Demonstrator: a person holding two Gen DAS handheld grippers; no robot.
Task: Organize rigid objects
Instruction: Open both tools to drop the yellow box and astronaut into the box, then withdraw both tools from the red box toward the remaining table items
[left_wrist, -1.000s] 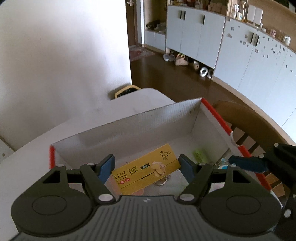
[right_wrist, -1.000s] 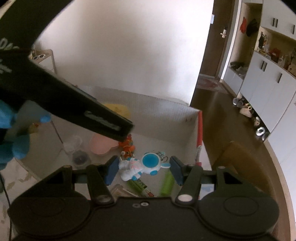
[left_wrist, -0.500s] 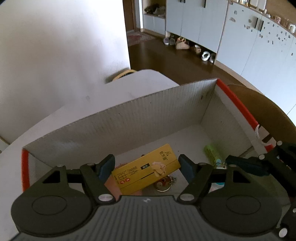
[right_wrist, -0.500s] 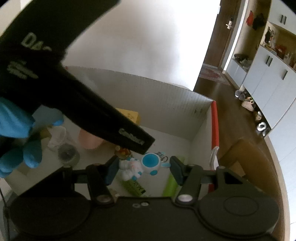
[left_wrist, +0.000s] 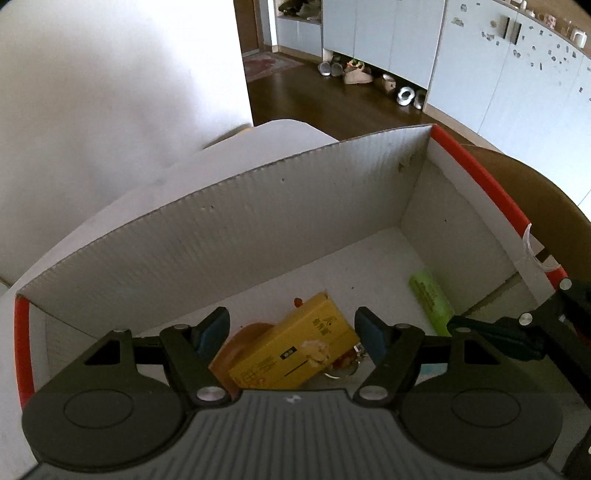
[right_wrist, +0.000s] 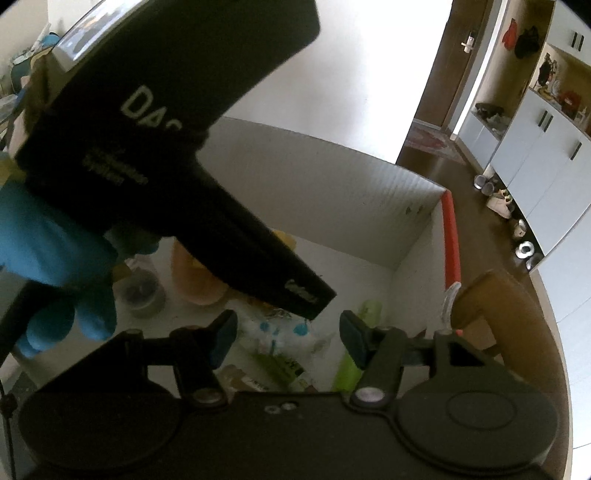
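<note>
Both tools hang over a white corrugated cardboard box with red-taped edges, jaws parted and empty.

From the left wrist, the left tool (left_wrist: 291, 332) points steeply down into the box (left_wrist: 258, 221), which sits on a white table (left_wrist: 110, 206). A flat yellow carton with printed lettering (left_wrist: 295, 350) lies on the box floor between its blue pads, untouched, resting partly on an orange-brown dish (left_wrist: 229, 354). A pale green cylindrical tube (left_wrist: 430, 301) lies near the right wall, well apart from the carton.

From the right wrist, the right tool (right_wrist: 286, 338) has just opened a little wider and grips nothing. Below its gap lies a blurred white-and-blue toy figure (right_wrist: 280, 332), with the green tube (right_wrist: 351, 354) just beside the right pad. A blue-gloved hand (right_wrist: 55, 266) holds the left tool, whose body blocks much of this view.

The step looks like reaching in to pick items out. Next, each tool likely needs to descend and close, the left on the carton's narrower sides.
</note>
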